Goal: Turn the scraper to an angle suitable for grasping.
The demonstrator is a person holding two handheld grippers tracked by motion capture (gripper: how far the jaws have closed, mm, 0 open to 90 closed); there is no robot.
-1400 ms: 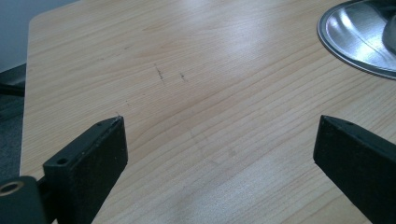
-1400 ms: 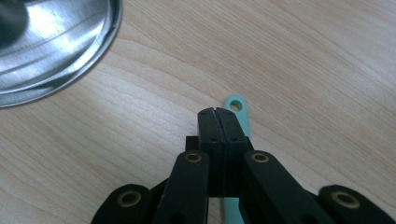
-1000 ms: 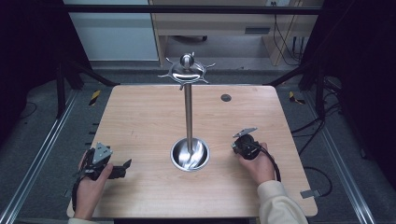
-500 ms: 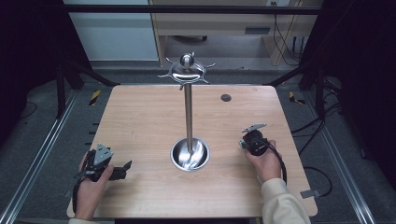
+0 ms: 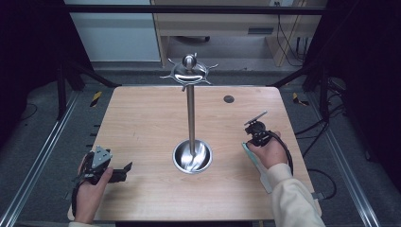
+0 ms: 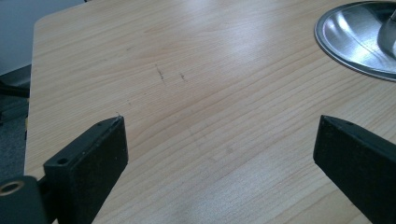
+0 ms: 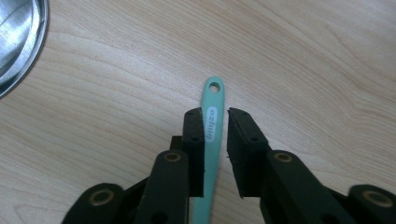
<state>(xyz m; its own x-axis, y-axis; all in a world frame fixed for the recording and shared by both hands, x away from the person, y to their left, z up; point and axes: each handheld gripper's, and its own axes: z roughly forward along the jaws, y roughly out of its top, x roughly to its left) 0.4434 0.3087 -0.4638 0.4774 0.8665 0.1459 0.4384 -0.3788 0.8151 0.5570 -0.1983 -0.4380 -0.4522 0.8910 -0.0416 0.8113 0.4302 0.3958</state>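
R claw (image 7: 215, 116) narrow around mint handle (image 7: 212, 121), not clamped; L claw (image 6: 219, 144) wide; steel stand (image 5: 191, 118) between.

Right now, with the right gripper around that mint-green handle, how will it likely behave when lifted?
The handle looks like thin, smooth plastic: probably light, fairly stiff, perhaps slippery. Lying flat on the table, it seems unlikely to roll. The right gripper has a visible gap one side, so it might pivot.

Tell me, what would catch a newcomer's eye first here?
A tall steel stand rises from a round dish at the table's middle, with a hooked crown on top. To its right, the right gripper has its jaws on either side of a mint-green handle lying on the wood, with a small gap at one jaw. At the near left, the left gripper rests open.
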